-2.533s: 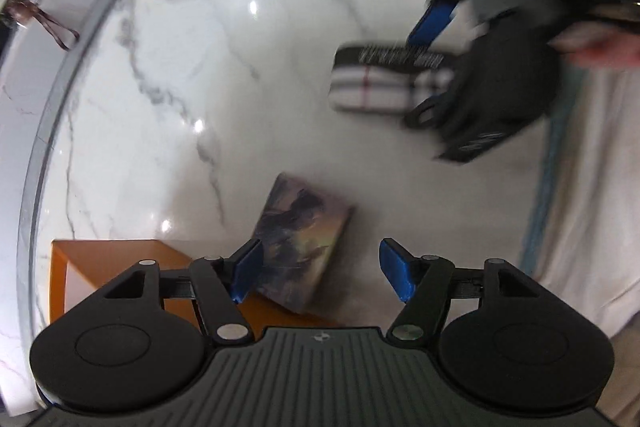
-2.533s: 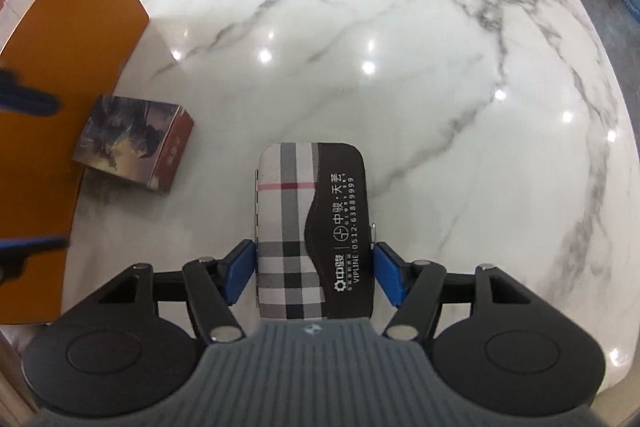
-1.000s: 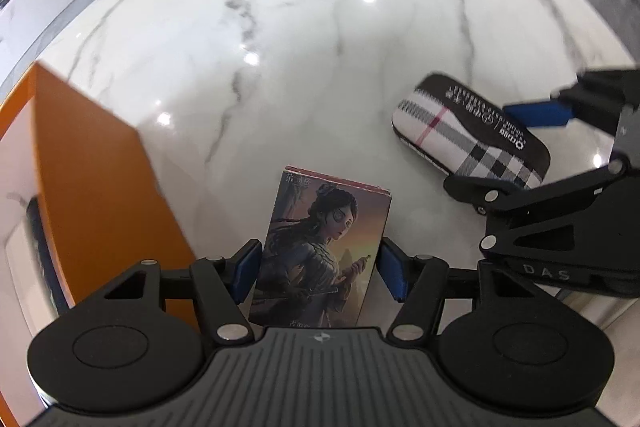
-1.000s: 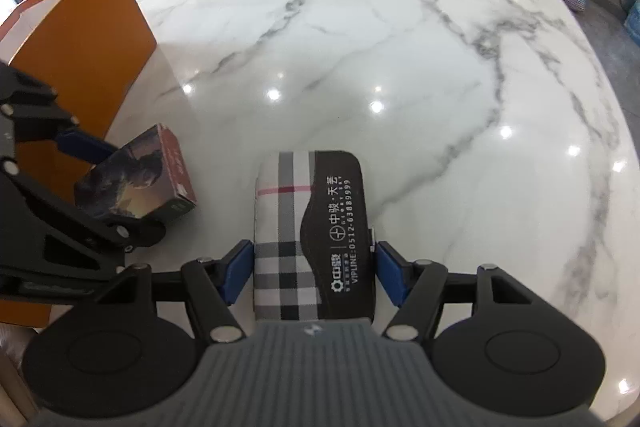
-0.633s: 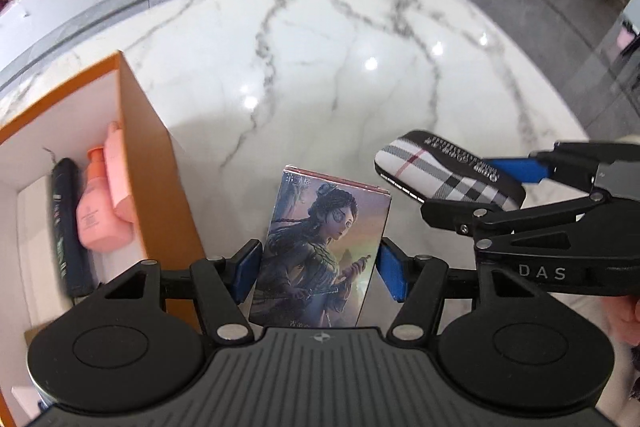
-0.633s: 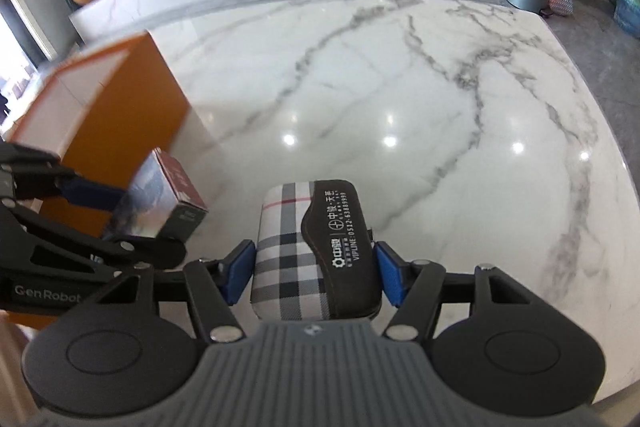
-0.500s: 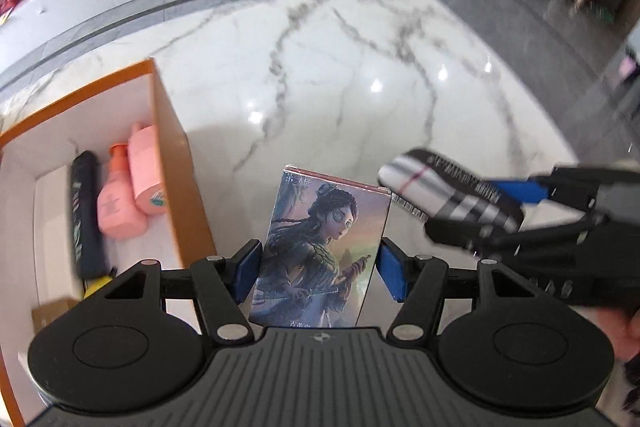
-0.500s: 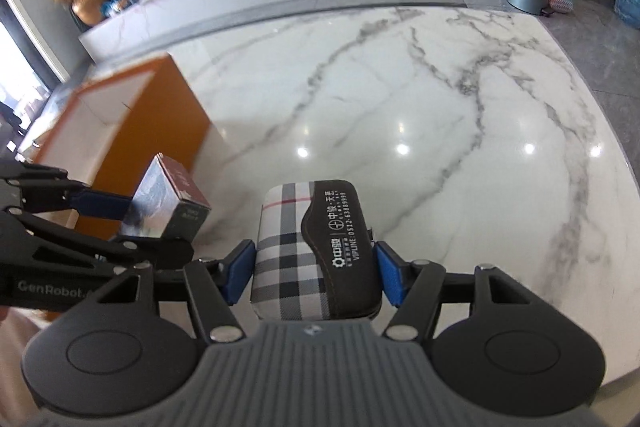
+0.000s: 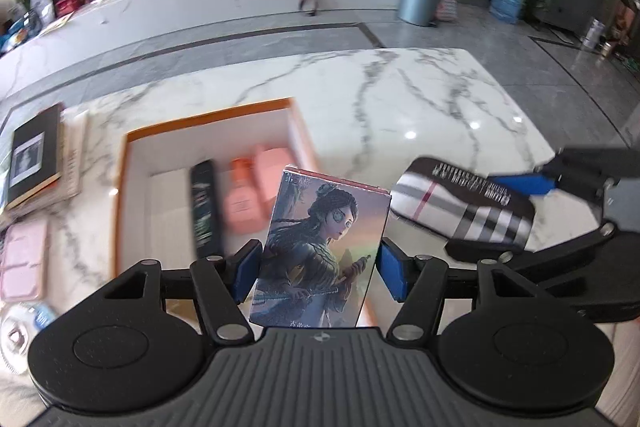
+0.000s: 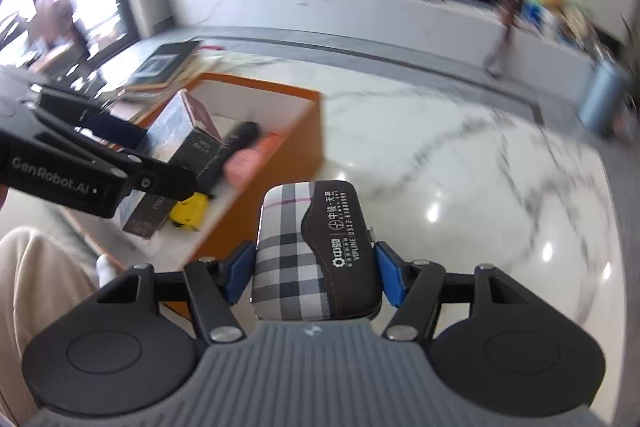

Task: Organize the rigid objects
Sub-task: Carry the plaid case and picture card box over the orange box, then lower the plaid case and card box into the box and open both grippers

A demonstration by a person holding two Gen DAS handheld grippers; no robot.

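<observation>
Progress: both items lifted off my marble table [image 9: 440, 99], neither in the orange box [image 9: 208, 115] yet.
Left gripper [image 9: 318, 265]: my pads clamped on the illustrated card box [image 9: 324, 251], held over the near edge of the orange box.
Right gripper [image 10: 314, 273]: my pads clamped on the plaid case [image 10: 312, 251], in the air just right of the box wall.
Already inside: pink bottles [image 9: 250, 197], dark tube [image 9: 204, 207], something yellow [image 10: 188, 213].
Left to do: lower both in, release.
Outside box: books [image 9: 38, 155], pink case [image 9: 22, 263], maybe more to sort.
Writing: "VIPLINE:0512-6388999" plus Chinese characters on case flap; "GenRobot.AI" on the left gripper's side; card box text too small.
</observation>
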